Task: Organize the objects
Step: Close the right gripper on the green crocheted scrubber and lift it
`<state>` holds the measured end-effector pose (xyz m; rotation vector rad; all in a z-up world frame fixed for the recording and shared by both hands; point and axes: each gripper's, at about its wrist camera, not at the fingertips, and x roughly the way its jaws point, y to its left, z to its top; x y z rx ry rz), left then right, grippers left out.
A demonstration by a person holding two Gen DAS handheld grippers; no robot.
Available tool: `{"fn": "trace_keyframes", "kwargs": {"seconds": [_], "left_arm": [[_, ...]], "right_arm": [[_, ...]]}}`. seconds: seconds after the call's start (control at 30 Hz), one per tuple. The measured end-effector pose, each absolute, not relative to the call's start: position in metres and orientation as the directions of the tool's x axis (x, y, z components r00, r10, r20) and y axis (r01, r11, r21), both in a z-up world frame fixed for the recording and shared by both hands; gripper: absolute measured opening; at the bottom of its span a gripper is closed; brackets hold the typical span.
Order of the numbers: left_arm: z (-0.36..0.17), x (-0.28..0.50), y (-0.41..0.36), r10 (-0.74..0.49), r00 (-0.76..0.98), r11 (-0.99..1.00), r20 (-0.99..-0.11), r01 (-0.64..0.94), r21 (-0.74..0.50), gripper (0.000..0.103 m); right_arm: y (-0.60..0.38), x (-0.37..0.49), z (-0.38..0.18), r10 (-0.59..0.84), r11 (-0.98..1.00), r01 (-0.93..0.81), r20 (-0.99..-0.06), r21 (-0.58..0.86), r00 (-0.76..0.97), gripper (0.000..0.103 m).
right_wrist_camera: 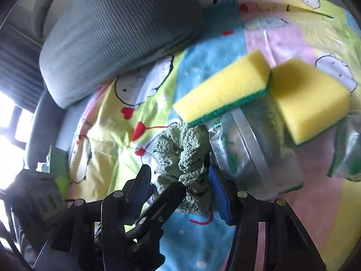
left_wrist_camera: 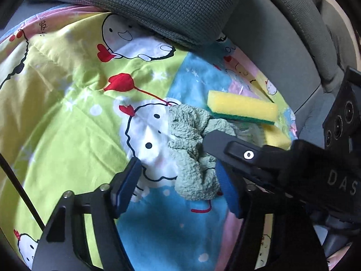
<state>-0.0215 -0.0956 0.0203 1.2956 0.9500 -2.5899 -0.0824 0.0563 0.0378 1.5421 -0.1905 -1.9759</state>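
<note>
Cloth [left_wrist_camera: 191, 158], green, between parted jaws of left gripper [left_wrist_camera: 178, 167] and inside right gripper [right_wrist_camera: 179, 176], grip unclear; sponges [right_wrist_camera: 223, 85] atop filled clear bag [right_wrist_camera: 243, 149].

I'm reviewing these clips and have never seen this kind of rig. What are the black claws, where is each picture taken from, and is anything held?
No robot: a person carries a two-finger gripper in each hand, each with a fisheye camera looking along its fingers. One picture is from the left gripper, the other from the right gripper. Both straddle a crumpled green cloth on a cartoon-print quilt; I cannot tell whether either pinches it. Beside it lie two yellow sponges over clear plastic packaging. A grey pillow lies behind.
</note>
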Motion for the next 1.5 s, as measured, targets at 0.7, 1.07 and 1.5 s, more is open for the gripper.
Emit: {"fn": "trace_keyframes", "kwargs": {"seconds": [0.7, 1.07, 1.5], "left_arm": [[0.035, -0.014, -0.069, 0.179, -0.661, -0.868, -0.729, 0.242, -0.433, 0.009], [0.064, 0.000, -0.051, 0.172, -0.732, -0.900, -0.660, 0.156, -0.408, 0.009], [0.078, 0.012, -0.037, 0.197, -0.775, -0.913, -0.601, 0.079, -0.401, 0.009]], "right_arm": [[0.055, -0.077, 0.028, -0.636, -0.734, 0.395, -0.763, 0.553, -0.113, 0.035], [0.072, -0.056, 0.065, -0.664, -0.719, 0.442, -0.719, 0.537, -0.205, 0.035], [0.089, -0.040, 0.089, -0.662, -0.732, 0.453, -0.689, 0.508, -0.297, 0.035]]}}
